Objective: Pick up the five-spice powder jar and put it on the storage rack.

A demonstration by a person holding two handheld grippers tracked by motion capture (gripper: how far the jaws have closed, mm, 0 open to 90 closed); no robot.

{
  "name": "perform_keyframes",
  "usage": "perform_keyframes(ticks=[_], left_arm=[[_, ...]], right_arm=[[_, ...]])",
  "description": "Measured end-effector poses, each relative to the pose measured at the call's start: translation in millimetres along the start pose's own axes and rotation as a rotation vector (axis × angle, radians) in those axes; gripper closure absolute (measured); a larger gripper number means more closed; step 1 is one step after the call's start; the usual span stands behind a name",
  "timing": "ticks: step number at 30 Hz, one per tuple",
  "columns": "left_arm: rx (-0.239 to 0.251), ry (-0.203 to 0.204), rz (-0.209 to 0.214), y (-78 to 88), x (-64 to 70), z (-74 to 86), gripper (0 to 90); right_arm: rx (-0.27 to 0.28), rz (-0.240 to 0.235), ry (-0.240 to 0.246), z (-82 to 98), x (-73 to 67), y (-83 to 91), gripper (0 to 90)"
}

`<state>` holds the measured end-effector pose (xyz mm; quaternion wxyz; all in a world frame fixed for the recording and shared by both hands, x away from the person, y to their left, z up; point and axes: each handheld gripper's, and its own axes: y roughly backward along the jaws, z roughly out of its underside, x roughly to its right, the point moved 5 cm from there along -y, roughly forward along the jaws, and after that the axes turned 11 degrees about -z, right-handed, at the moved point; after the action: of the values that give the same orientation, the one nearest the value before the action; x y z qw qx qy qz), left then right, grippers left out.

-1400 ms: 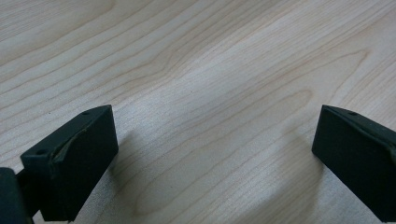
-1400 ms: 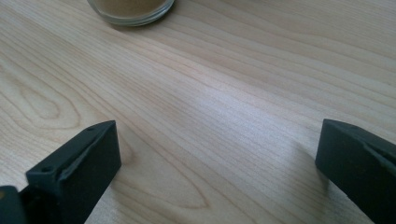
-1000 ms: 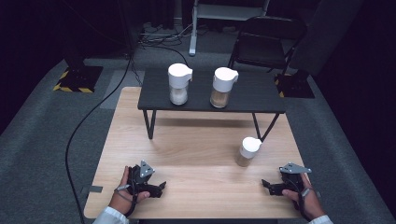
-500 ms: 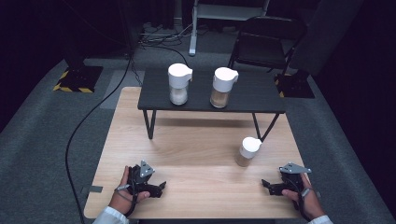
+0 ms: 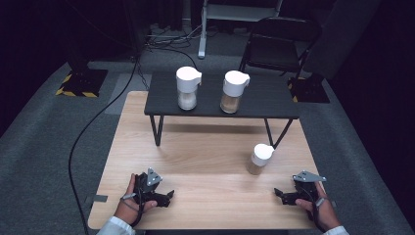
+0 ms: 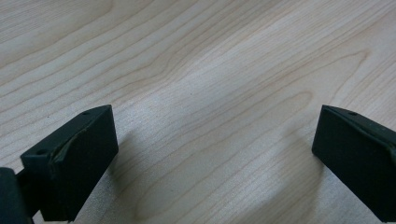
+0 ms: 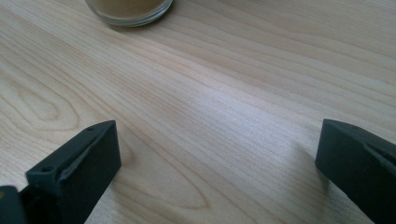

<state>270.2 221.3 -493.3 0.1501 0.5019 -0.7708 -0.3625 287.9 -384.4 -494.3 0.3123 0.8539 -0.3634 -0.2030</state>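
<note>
Wooden table (image 5: 205,161), one; at its far edge one black raised shelf (image 5: 264,95) carrying two white-lidded jars. Third jar, the small spice jar (image 5: 259,159), stands upright, long axis vertical, lid up, in front of the shelf's right leg. Left gripper (image 5: 164,196) and right gripper (image 5: 281,196) rest low on the table's near edge, hands behind, jaws spread wide, empty, facing each other.

Bare wooden table (image 5: 205,161) lies open between the claws; small jar (image 5: 259,159) stands right.
</note>
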Motion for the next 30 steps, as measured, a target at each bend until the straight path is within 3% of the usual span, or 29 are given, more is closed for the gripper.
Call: perform_keyframes(ticks=[8, 17, 30], left_arm=[[0.002, 0.001, -0.001, -0.3, 0.3, -0.1, 0.2], [0.001, 0.001, -0.002, -0.2, 0.4, -0.1, 0.2], [0.001, 0.001, -0.002, -0.2, 0.4, -0.1, 0.2]], right_arm=[[0.002, 0.011, 0.008, -0.7, -0.7, 0.4, 1.8], [0.075, 0.009, 0.024, -2.7, -5.9, 10.2, 1.8], [0.121, -0.023, 0.069, -10.5, -13.5, 16.0, 1.7]])
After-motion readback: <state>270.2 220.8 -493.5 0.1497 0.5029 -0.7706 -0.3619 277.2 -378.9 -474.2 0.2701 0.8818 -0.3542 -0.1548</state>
